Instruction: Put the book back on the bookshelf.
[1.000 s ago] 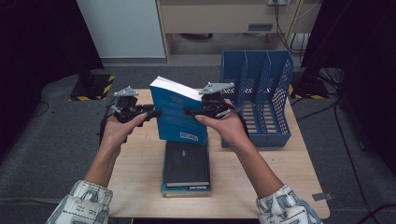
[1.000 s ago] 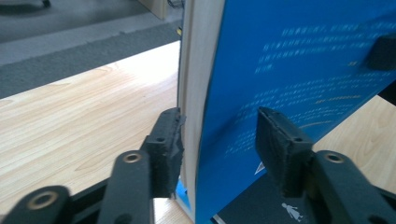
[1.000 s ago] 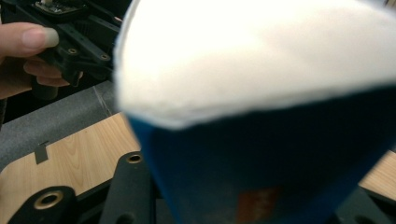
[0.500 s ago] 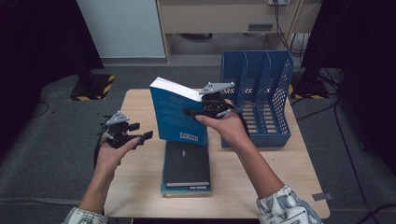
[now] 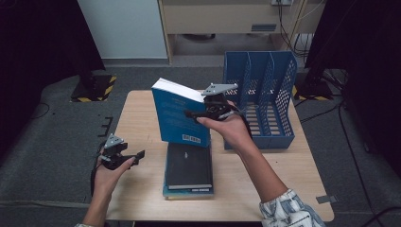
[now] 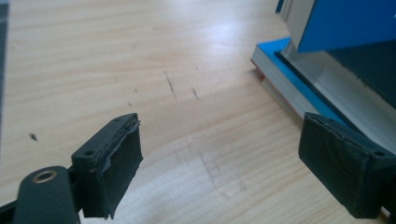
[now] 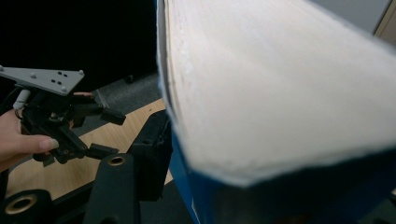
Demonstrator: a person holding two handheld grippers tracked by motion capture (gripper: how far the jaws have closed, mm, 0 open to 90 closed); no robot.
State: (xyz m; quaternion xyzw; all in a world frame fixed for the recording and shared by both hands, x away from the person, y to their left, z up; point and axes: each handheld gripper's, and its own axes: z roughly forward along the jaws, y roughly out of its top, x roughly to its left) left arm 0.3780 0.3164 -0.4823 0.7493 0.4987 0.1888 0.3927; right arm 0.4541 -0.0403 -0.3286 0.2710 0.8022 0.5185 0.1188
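Right gripper (image 5: 198, 115): jaws clamped across the thick blue-covered paperback book (image 5: 181, 113), one black pad (image 7: 152, 158) flat on its cover in the right gripper view, white page block close to the lens. These jaws have just been opening a little, the book between them; I judge the hold is loosening, but the book hangs upright and tilted, clear of the table, so the grip holds.

Left gripper (image 5: 138, 157): jaws wide apart, nothing between them, having just been opening. In the left gripper view they look along the bare pale wooden table (image 6: 140, 70). The gripper sits at about 8 o'clock from the lifted book, well apart from it.

Outward: directly under the lifted book, at its 6 o'clock, lies a flat stack of dark-covered and blue-covered books (image 5: 188, 171). At its 3 o'clock, just beside the right hand, stands the blue perforated plastic file rack with upright dividers (image 5: 259, 97); its slots look empty.

Progress, my judgement: book lifted off the stack and handed over to one gripper, done. Left: carry it into a slot in the rack, release. The stack has yet to be filed.
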